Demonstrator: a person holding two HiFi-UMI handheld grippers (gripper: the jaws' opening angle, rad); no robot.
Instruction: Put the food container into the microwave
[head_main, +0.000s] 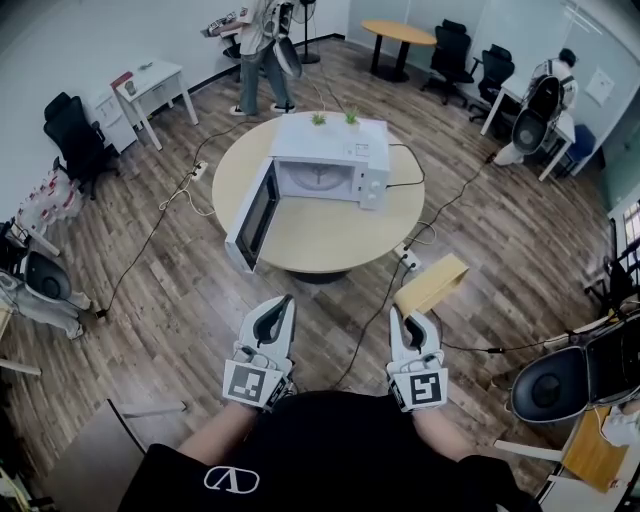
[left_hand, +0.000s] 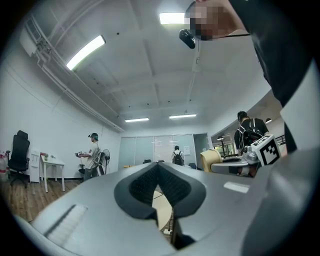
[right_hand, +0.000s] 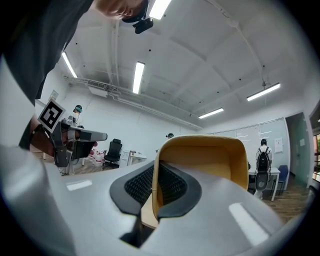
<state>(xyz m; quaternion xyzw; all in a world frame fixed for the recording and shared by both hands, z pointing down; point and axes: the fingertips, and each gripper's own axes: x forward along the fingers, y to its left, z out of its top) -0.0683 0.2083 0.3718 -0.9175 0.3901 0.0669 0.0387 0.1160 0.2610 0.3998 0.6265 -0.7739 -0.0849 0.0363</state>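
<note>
A white microwave (head_main: 330, 165) stands on the round wooden table (head_main: 330, 240), its door (head_main: 255, 212) swung wide open to the left. The tan food container (head_main: 432, 285) hangs above the floor, short of the table's near right edge, with my right gripper (head_main: 398, 318) shut on its rim. In the right gripper view the container's wall (right_hand: 210, 160) sits pinched between the pads of that gripper (right_hand: 155, 175). My left gripper (head_main: 283, 305) is held level beside it, shut and empty; its pads (left_hand: 172, 187) meet in the left gripper view.
Two small green plants (head_main: 335, 118) stand on the microwave's top. Cables and a power strip (head_main: 408, 257) lie on the wood floor around the table. A black chair (head_main: 560, 380) is at my right, a desk corner (head_main: 90, 450) at my left. People stand at the far walls.
</note>
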